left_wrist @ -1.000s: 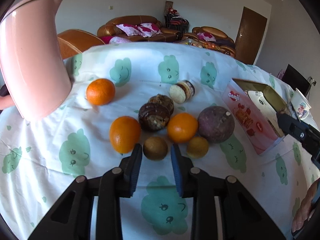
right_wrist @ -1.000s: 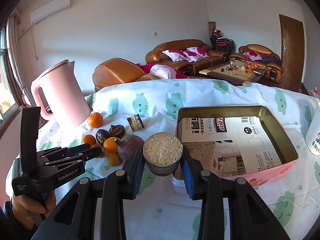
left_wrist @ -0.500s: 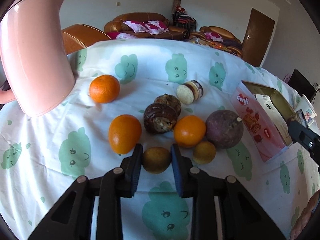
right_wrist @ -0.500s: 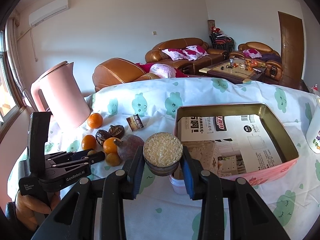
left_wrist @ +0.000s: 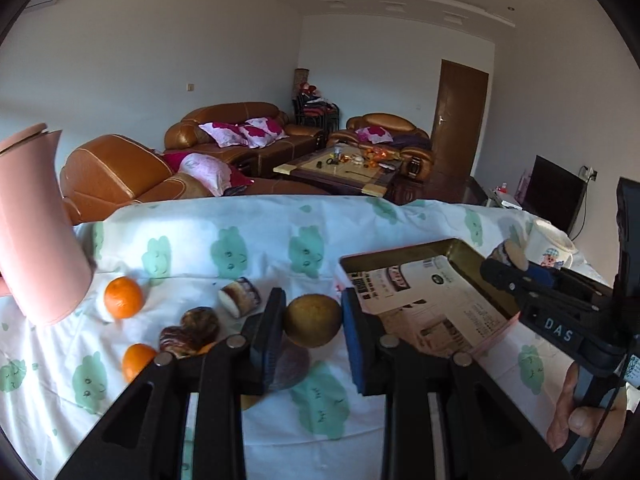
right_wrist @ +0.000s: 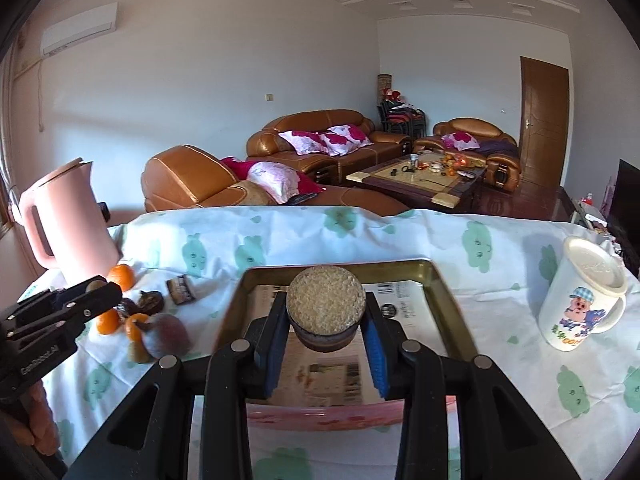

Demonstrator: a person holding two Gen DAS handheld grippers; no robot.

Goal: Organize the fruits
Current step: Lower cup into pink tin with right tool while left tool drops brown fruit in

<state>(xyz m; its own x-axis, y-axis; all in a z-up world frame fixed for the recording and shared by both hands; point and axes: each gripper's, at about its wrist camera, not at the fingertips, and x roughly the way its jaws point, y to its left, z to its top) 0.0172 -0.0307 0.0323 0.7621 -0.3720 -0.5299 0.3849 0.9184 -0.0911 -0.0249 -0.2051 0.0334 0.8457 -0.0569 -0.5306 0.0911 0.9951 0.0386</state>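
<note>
The left gripper (left_wrist: 312, 323) has its fingers pinched on a small brownish-green fruit (left_wrist: 312, 321), held up off the cloud-print tablecloth (left_wrist: 256, 236) just left of the pink tin box (left_wrist: 472, 264). Over on the right, the right gripper (right_wrist: 326, 330) is clamped on a round cake with a crumbly pale top (right_wrist: 325, 301), hanging above the open box, whose gold walls and printed paper lining show beneath it. Down on the cloth at the left lies the rest of the pile: an orange (left_wrist: 123, 297) near the pink kettle (left_wrist: 38, 236), a second orange (left_wrist: 136, 361) nearer us, two dark chocolate pastries (left_wrist: 191, 330) between them, and a wrapped round snack (left_wrist: 241, 301) on its side a little farther back. A purple-brown fruit (right_wrist: 167, 336) sits just right of the oranges in the right wrist view, with another small yellowish fruit (right_wrist: 138, 350) touching its near-left side. At the far right of the table stands a white lidded cartoon mug (right_wrist: 582, 300), upright and well apart from the box. Brown leather sofas (right_wrist: 320, 140) fill the room beyond the table.
</note>
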